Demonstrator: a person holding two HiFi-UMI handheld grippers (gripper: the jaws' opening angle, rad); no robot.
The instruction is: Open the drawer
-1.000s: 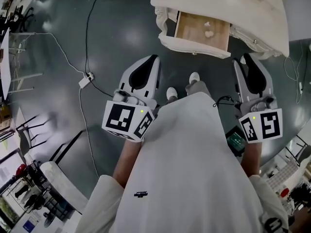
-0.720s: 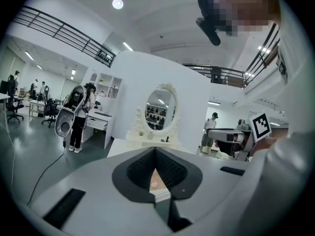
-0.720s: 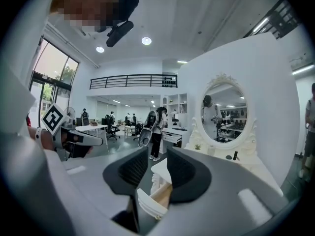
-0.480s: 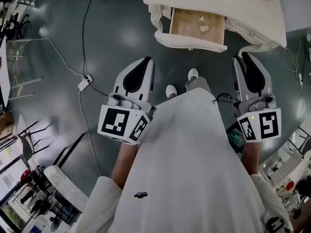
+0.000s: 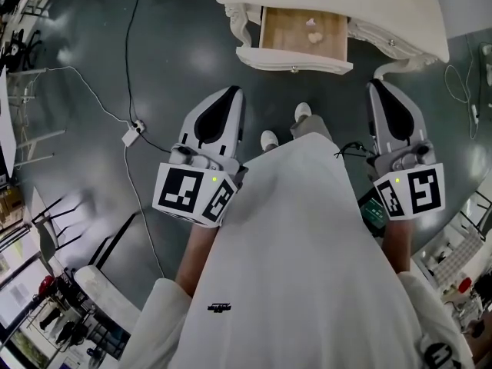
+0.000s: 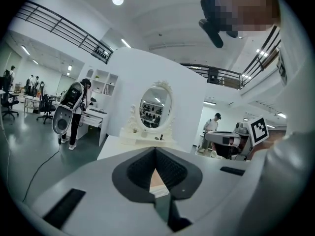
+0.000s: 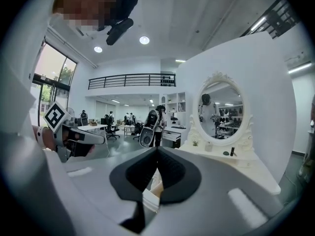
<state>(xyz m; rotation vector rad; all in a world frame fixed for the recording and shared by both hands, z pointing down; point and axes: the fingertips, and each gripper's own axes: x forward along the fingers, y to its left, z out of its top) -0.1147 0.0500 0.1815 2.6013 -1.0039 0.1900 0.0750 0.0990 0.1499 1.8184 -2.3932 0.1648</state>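
In the head view a dark grey floor (image 5: 192, 44) lies below you, with a black cable (image 5: 131, 52) trailing across it. At the top edge stands a white dressing table (image 5: 400, 10). Its drawer (image 5: 304, 31) is pulled out towards you, its wooden bottom bare but for two small pale things (image 5: 311, 29). Your left gripper (image 5: 231, 92) and right gripper (image 5: 376, 85) both point at the table, well short of the drawer front and touching nothing.

In the left gripper view a bright open hall spreads behind the table's oval mirror (image 6: 155, 107), with people (image 6: 76, 112) at desks on the left. The jaws meet at their tips with nothing between them.

In the right gripper view the same mirror sits to the right. These jaws have just been closing; now they are pressed together, tips touching, and they hold nothing.
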